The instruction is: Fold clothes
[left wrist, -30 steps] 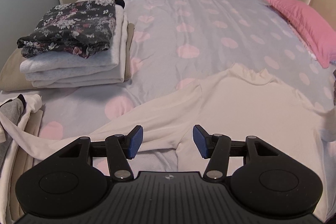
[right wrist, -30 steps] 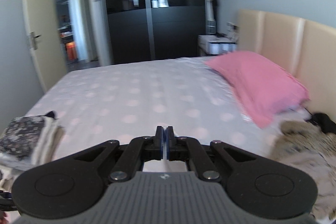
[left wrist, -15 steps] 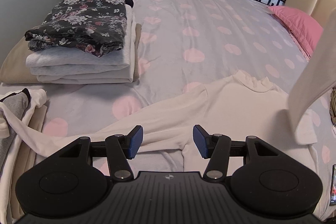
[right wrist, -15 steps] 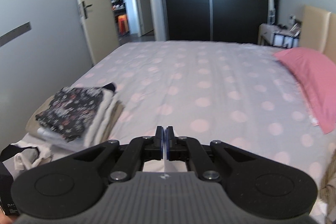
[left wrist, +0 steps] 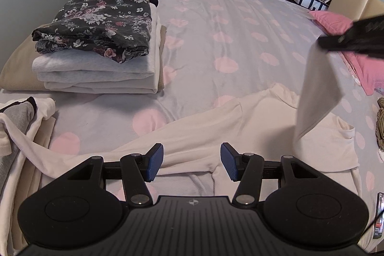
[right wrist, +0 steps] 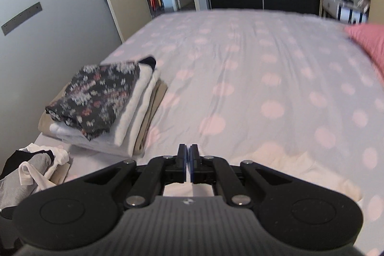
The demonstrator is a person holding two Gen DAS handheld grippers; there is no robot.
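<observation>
Blue pads on the left gripper (left wrist: 192, 161) stand spread wide, with nothing between them, low in the middle of the left wrist view, poised just over the near edge of a cream top (left wrist: 252, 126). That gap suggests it is waiting to take cloth, not carrying any. The top lies face-flat across the lower half of that view on the spotted bedspread (left wrist: 228, 35), its neck toward the middle of the frame and one long sleeve trailing off to the lower left, laid out flat as one would want before folding.

At the right edge of the same view the right gripper (left wrist: 345, 38) holds the other sleeve (left wrist: 316, 90) up off the bed, so the cloth hangs in a taut strip down to the shoulder. In the right wrist view its pads (right wrist: 182, 163) are pressed together on a pale sliver of cloth. My judgement is that the sleeve is being carried across the body of the top.

Upper left sits a stack of folded clothes (left wrist: 100, 44), a dark flowered piece on top, kept clear of the working space. Loose garments (left wrist: 21, 121) bunch at the left edge; a pink pillow (left wrist: 360, 59) lies far right.
</observation>
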